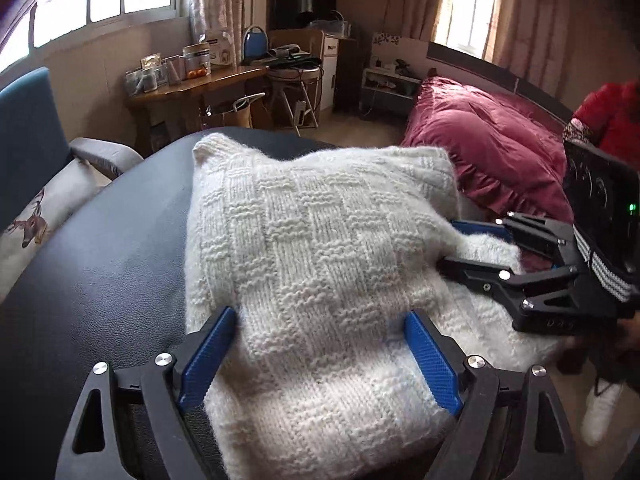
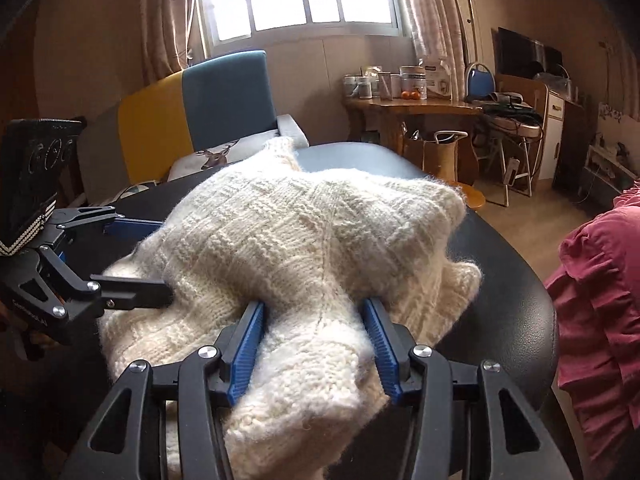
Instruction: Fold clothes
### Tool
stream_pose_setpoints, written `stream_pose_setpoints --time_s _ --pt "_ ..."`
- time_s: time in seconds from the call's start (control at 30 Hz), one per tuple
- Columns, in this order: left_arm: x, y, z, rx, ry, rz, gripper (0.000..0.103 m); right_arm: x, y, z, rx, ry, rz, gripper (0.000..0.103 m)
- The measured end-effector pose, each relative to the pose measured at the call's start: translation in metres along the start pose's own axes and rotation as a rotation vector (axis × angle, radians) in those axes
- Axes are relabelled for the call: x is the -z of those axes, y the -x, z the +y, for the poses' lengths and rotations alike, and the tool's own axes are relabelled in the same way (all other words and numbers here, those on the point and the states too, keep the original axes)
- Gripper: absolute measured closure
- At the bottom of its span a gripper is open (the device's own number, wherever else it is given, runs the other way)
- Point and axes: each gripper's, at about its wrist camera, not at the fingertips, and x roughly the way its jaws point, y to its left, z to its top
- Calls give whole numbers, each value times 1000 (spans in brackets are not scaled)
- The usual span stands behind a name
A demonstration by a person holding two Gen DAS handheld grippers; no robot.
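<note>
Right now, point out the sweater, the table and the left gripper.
sweater (image 1: 320, 232): left wrist view, middle of the knitted top layer.
table (image 1: 120, 272): left wrist view, bare black top beside the sweater.
left gripper (image 1: 320, 344): left wrist view, midway between its blue fingertips.

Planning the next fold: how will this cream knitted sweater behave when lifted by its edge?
Probably floppy: the sweater already slumps in soft humps on the black table. Its thick, fuzzy knit suggests some bulk, so it should sag between the left tongs and right tongs and is unlikely to slip.
</note>
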Motion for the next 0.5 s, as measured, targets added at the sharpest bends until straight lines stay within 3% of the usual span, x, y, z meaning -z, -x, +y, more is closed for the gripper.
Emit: stream_pose_setpoints --time_s 0.1,0.17,0.27,0.3,0.33,0.5 --pt "-8 9 5 -55 65 -6 16 -12 3 5 42 -48 24 52" --pt "-10 23 9 -149 95 -4 15 -21 11 13 84 -108 37 52" --pt "-9 49 12 -248 133 -40 14 -38 28 30 179 -152 -4 51" --pt "-8 59 13 -274 144 -58 7 -42 35 37 205 -150 -27 50" --pt "-8 67 11 -313 143 -66 2 -46 42 46 230 -148 -50 50" --pt "-5 119 -1 -451 108 -165 0 -63 58 82 306 -133 -86 48"
